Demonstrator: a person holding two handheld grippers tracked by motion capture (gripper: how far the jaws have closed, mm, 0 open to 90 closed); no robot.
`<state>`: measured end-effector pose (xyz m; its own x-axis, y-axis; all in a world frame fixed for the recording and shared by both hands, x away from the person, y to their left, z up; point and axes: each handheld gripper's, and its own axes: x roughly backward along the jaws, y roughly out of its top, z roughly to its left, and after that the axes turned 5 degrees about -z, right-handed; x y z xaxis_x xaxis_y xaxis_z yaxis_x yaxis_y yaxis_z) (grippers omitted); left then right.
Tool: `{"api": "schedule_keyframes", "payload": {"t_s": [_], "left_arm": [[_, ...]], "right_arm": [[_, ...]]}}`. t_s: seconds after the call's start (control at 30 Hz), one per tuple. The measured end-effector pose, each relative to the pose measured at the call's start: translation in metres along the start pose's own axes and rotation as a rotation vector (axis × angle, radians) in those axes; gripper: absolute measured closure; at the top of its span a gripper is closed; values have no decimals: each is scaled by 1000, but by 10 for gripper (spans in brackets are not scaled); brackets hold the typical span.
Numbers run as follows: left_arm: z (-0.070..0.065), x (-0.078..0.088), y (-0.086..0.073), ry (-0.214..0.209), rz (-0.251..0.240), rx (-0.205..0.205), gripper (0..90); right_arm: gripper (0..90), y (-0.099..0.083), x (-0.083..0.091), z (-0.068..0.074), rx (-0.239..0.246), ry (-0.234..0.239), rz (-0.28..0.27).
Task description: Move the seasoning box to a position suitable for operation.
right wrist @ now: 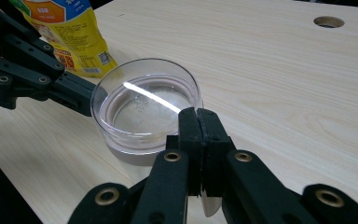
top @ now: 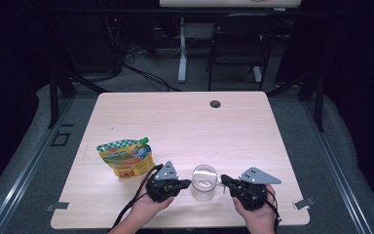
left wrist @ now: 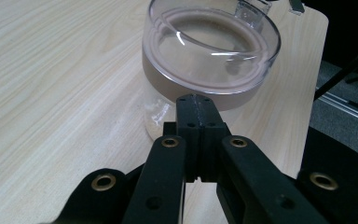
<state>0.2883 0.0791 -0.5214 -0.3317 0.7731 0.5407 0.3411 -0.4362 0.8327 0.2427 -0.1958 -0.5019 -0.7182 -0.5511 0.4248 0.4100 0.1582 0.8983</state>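
Both jaws clenched empty, left gripper [top: 185, 184] and right gripper [top: 225, 181] flanking glass cup [top: 204, 182]; contact unclear. Risk: a nudge tips it, spilling contents.

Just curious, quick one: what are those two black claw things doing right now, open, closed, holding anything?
Left gripper: jaws closed, empty, tips at the clear round plastic cup.
Right gripper: jaws closed, empty, tips at the cup's rim.

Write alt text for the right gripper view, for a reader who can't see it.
The right gripper, jaws shut with nothing between them, points at the rim of a clear round container on a light wooden table. The left gripper reaches the container's far side, with a yellow pouch behind it.
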Motion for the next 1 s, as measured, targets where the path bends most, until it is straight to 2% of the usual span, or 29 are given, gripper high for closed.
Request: {"api": "schedule_keyframes", "payload": {"t_s": [0.27,1.0], "left_arm": [[0,0,0,5,-3,-1,900],[-1,3,10,-18,-41,-11,900]], "right_arm": [[888,-1,0,0,-4,2,-5],[857,-5,1,1,-6,-8,-19]]}}
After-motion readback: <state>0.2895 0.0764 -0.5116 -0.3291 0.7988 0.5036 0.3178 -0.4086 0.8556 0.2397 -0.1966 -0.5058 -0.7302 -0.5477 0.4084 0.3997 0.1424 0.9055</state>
